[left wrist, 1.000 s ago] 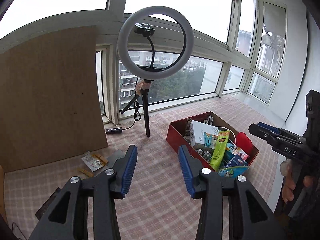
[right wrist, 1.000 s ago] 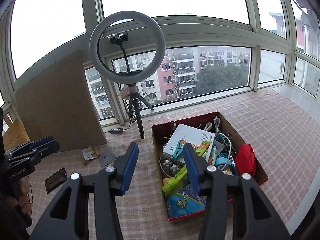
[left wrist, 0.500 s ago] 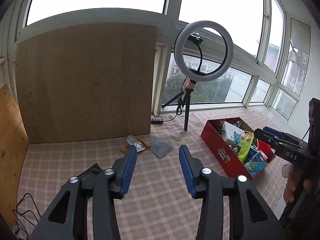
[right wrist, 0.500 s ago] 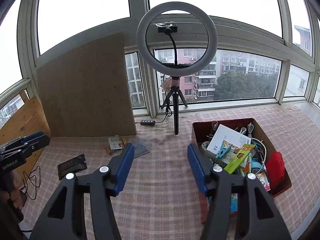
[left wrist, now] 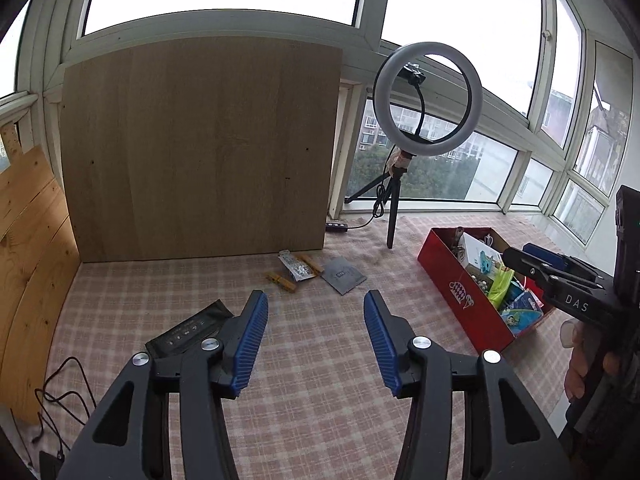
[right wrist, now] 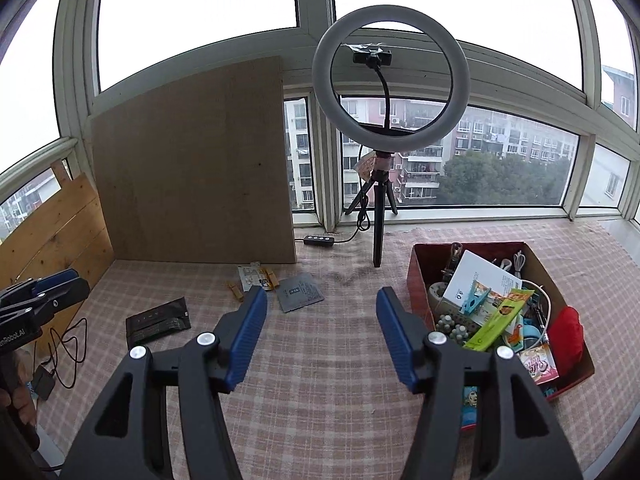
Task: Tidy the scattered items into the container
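A red box (left wrist: 460, 300) (right wrist: 418, 280), full of mixed small items, stands on the checked cloth at the right. Scattered to its left are a grey sachet (left wrist: 343, 275) (right wrist: 299, 292), a silver sachet (left wrist: 296, 268) (right wrist: 250, 276), wooden clothespins (left wrist: 282, 281) (right wrist: 234, 291) and a black packet (left wrist: 188, 328) (right wrist: 158, 320). My left gripper (left wrist: 315, 300) hangs above the cloth short of these items; its jaws are opening with nothing between them. My right gripper (right wrist: 320, 296) is open and holds nothing, left of the box.
A ring light on a tripod (left wrist: 428, 98) (right wrist: 390, 70) stands by the window behind the box. A large wooden board (left wrist: 200, 148) leans at the back and planks (left wrist: 28, 260) line the left side. A black cable (left wrist: 60, 392) lies at the near left.
Both views have swung left, from the red box toward the scattered items by the board. The jaws of both grippers stand wider than before.
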{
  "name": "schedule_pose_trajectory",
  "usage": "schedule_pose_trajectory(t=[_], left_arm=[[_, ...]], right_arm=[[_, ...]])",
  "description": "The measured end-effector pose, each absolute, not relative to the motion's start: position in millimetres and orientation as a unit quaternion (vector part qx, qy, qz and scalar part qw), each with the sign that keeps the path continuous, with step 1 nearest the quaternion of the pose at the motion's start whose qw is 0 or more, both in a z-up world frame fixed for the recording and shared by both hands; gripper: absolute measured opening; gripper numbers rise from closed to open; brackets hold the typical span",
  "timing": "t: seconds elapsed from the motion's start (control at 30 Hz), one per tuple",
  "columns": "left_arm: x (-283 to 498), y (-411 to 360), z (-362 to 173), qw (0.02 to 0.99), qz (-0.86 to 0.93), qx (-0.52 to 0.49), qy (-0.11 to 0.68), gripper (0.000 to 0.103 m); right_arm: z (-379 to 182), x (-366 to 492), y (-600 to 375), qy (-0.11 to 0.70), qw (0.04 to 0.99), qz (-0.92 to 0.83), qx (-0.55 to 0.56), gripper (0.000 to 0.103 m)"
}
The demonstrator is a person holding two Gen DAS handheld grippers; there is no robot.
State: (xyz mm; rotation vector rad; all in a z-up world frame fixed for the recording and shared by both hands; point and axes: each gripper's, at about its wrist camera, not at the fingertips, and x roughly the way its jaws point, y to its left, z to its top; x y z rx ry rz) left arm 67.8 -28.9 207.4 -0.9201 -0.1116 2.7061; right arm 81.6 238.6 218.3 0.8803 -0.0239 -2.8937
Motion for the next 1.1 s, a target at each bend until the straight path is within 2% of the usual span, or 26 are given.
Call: schedule_pose_trajectory(t=[0.63,1.1], left_arm=[[32,-35,173,0.132,0.921,-0.363,-0.046,0.048],[-54,-10,126,0.139,0.909,-0.389,-0.061,0.048]], right_arm=[[191,48,212,0.014,0.068,-0.939,0.338,0.056],[153,-23,200,0.000,0.109,-0.925,0.364,0.056]])
